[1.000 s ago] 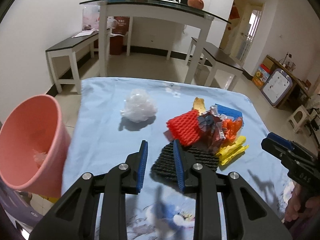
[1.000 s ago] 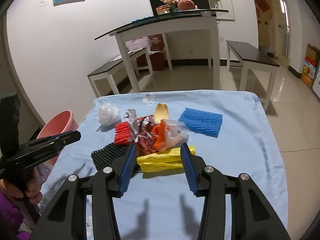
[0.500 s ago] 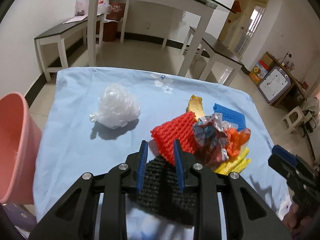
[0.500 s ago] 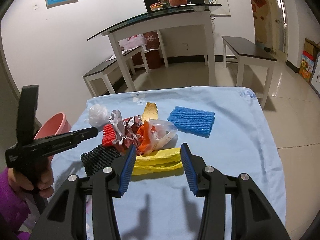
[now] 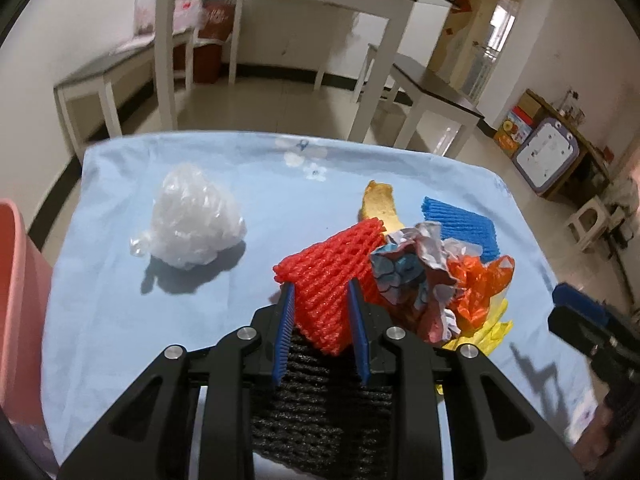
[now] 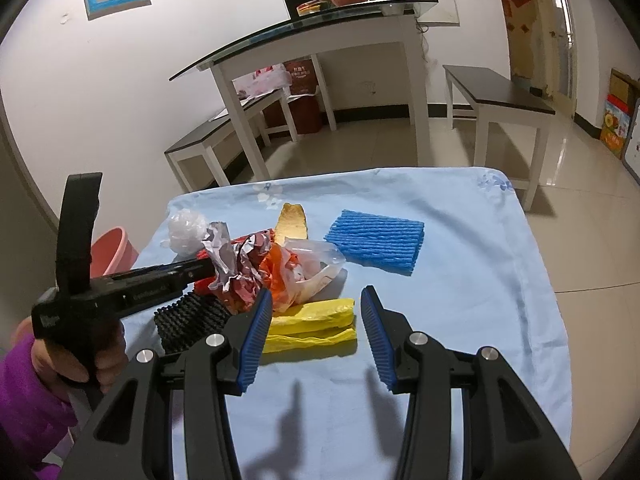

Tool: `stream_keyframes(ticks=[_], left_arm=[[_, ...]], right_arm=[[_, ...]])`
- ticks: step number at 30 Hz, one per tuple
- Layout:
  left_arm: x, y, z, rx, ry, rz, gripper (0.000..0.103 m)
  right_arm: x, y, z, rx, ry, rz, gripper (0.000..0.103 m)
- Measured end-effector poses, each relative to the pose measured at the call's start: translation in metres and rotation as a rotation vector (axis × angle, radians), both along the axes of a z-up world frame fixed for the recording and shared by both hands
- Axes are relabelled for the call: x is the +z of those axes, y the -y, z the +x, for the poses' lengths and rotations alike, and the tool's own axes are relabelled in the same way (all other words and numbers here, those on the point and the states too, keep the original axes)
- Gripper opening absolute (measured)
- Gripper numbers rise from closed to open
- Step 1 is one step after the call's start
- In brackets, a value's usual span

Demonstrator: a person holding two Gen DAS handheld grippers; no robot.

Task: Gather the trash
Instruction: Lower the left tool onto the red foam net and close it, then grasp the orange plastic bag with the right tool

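A trash pile lies on the blue cloth point(image 5: 280, 172): a red foam net point(image 5: 332, 264), a black foam net point(image 5: 320, 408), crumpled wrapper point(image 5: 416, 264), orange bag point(image 5: 476, 284), yellow bag point(image 6: 316, 322), blue foam net point(image 6: 376, 240), peel point(image 6: 292, 222) and a white plastic ball point(image 5: 192, 216). My left gripper point(image 5: 322, 304) is open, its blue pads on both sides of the red net's near corner, above the black net. My right gripper point(image 6: 316, 312) is open, just above the yellow bag.
A pink bin point(image 5: 20, 312) stands off the table's left edge, also in the right wrist view point(image 6: 114, 250). A glass-topped white table point(image 6: 320, 32) and dark benches point(image 6: 496, 96) stand beyond on the tiled floor.
My left gripper has moved forward over the black net until its pads flank the red net. My right gripper has edged forward toward the yellow bag. Both stayed open.
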State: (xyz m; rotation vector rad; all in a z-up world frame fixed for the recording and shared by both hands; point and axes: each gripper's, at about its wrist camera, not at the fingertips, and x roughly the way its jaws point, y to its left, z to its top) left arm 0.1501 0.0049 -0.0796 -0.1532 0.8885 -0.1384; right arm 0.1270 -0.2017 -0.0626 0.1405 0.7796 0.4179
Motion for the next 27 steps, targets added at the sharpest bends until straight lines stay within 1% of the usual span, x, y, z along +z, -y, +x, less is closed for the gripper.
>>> stream_keyframes(ticks=[3, 6, 9, 12, 17, 22, 24, 26, 27], left_arm=[[0.000, 0.005, -0.005, -0.014, 0.022, 0.022, 0.011], [0.002, 0.006, -0.010, -0.013, 0.046, 0.026, 0.008], [0.007, 0.007, -0.018, -0.010, 0.077, 0.040, 0.006], [0.013, 0.007, -0.025, -0.006, 0.097, 0.034, 0.005], [0.019, 0.002, -0.033, 0.007, 0.109, 0.016, 0.005], [0.022, -0.001, -0.044, 0.018, 0.124, 0.010, 0.005], [0.026, -0.004, -0.049, 0.023, 0.132, 0.008, 0.005], [0.029, -0.007, -0.052, 0.026, 0.141, 0.004, 0.005], [0.031, -0.009, -0.054, 0.028, 0.145, 0.002, 0.005]], right_arm=[[-0.002, -0.001, 0.003, 0.007, -0.005, 0.006, 0.047], [-0.004, -0.005, 0.008, 0.022, -0.018, 0.014, 0.049], [-0.005, -0.011, 0.012, 0.033, -0.023, 0.012, 0.049], [-0.007, -0.017, 0.019, 0.038, -0.033, 0.015, 0.049], [-0.009, -0.032, 0.029, 0.056, -0.052, 0.021, 0.049], [-0.016, -0.053, 0.035, 0.061, -0.052, -0.004, 0.049], [-0.020, -0.059, 0.037, 0.044, -0.056, -0.032, 0.045], [-0.024, -0.061, 0.039, 0.028, -0.069, -0.053, 0.029], [-0.027, -0.061, 0.040, 0.023, -0.081, -0.054, 0.024]])
